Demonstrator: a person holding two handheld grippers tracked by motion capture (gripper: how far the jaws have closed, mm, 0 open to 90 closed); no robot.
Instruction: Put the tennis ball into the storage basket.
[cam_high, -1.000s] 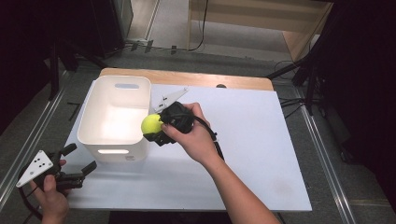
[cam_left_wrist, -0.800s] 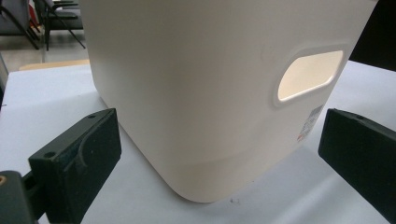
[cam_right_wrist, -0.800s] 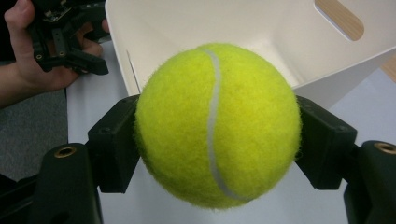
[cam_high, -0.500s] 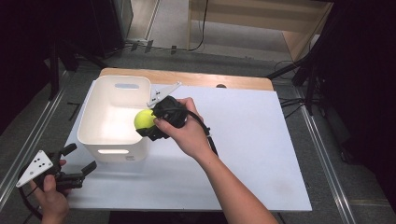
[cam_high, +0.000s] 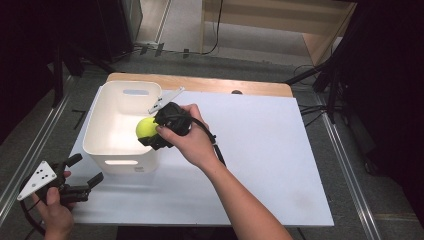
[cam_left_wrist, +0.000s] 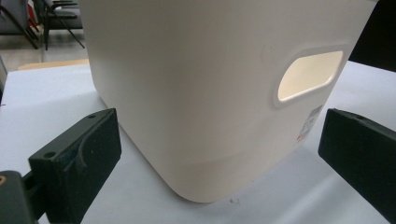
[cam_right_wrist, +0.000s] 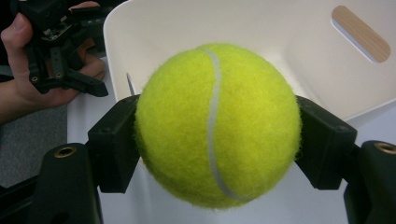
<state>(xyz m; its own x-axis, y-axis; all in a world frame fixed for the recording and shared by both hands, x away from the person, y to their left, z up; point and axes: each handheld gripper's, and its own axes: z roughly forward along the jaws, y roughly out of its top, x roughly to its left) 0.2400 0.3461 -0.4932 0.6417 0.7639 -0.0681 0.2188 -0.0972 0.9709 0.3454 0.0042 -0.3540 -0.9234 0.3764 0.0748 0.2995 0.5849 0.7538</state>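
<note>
A yellow-green tennis ball is clamped between the two black jaws of my right gripper, held above the right inner side of the white plastic bin. The bin stands on the left part of the white table top. My left gripper rests low at the table's front left corner, jaws spread wide, facing the bin's near wall with its handle slot. Nothing sits between its pads.
The white board stretches open to the right of the bin, with a wooden strip along its far edge. Metal rails run along both sides of the table. A cable trails from the right gripper along the forearm.
My right gripper has carried the ball leftward, from over the bin's right rim to above its inside. The left gripper has stayed where it was.
</note>
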